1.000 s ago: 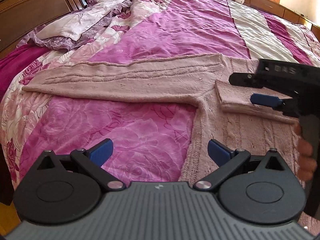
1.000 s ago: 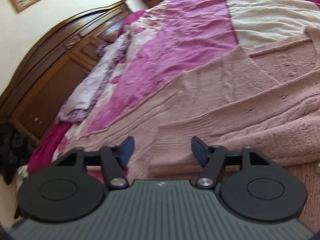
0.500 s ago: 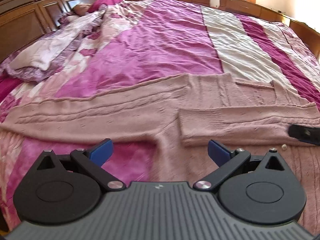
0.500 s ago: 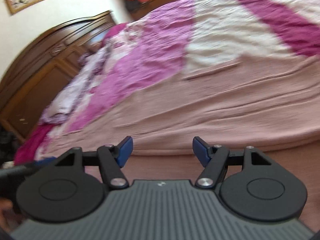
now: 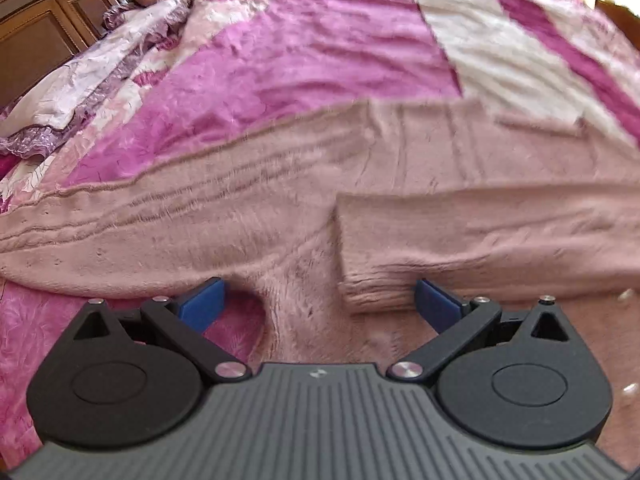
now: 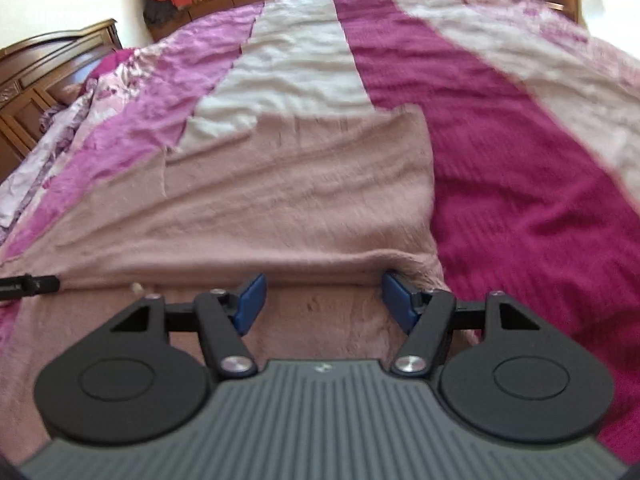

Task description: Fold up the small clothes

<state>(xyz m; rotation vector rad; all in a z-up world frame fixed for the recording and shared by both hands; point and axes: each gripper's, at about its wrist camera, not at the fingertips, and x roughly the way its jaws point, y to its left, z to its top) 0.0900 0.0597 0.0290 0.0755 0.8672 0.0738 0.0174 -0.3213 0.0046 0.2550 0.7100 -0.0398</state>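
Lying on bed point(image 5: 328, 60): pink knit sweater point(image 5: 248, 208), one sleeve point(image 5: 480, 232) folded across
Left tongs point(image 5: 318, 306): spread, above sweater, empty
Right tongs point(image 6: 322, 300): closing, nothing pinched, above sweater edge

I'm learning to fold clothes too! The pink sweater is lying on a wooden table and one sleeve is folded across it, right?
Not quite. The pink sweater lies on a bed with a pink, white and magenta striped bedspread, not a wooden table. The left wrist view shows it. One sleeve is indeed folded across it.
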